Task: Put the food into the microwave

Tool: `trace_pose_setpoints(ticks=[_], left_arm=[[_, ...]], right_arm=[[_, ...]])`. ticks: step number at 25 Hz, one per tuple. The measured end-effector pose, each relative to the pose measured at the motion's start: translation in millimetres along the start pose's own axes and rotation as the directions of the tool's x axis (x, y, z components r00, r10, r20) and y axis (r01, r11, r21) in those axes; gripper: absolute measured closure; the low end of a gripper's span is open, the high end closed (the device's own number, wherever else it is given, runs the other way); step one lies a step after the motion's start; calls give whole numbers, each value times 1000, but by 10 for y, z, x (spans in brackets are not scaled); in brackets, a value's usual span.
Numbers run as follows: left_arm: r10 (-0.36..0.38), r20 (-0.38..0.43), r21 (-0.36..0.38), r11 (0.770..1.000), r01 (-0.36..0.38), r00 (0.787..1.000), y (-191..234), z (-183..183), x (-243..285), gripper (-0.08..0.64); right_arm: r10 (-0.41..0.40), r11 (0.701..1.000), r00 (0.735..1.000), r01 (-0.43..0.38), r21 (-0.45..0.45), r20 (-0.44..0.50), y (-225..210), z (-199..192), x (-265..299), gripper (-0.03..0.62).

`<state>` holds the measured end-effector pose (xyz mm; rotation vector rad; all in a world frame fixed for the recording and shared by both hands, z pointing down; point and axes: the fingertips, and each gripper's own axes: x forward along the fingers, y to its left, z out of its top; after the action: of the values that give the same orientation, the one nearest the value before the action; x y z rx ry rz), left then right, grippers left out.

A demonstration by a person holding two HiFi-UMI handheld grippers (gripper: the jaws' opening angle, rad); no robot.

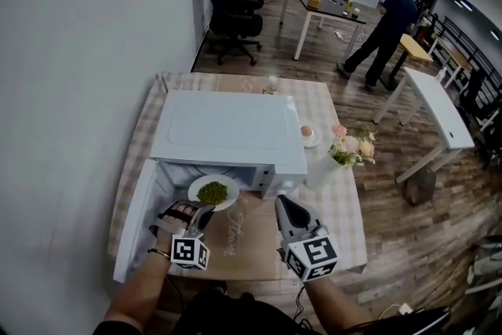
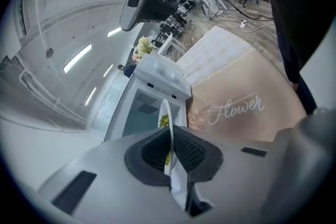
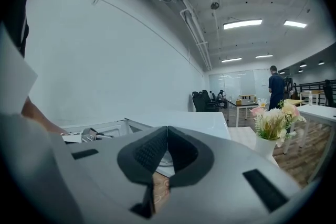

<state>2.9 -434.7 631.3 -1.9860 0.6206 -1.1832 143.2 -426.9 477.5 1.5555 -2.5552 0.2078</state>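
The white microwave point(image 1: 227, 129) on the table point(image 1: 345, 208) stands open, its door point(image 1: 133, 223) swung left. The plate point(image 1: 229, 186) of green food point(image 1: 212, 192) is at its mouth, near rim pinched by the left tongs point(image 1: 196, 213); the right tongs point(image 1: 289, 209) are closed, empty. Better to keep the plate level and slide it deeper before letting go.

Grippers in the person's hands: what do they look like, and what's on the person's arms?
The left gripper and right gripper are smooth grey plastic with black ribbed pads inside the jaws. Each carries a white cube with black square markers. No sleeves on the forearms; a thin dark band circles the left wrist.
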Motion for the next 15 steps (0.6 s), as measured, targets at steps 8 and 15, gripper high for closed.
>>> trace_pose_setpoints(ticks=[8, 15], left_arm=[[-29, -37, -51, 998, 27, 999, -16, -227, 359, 540], [-19, -66, -34, 999, 17, 998, -51, -352, 618, 540]], right_arm=[[-16, 1000, 999, 16, 6, -34, -58, -56, 123, 583], [-39, 999, 998, 39, 13, -47, -154, -128, 164, 583]])
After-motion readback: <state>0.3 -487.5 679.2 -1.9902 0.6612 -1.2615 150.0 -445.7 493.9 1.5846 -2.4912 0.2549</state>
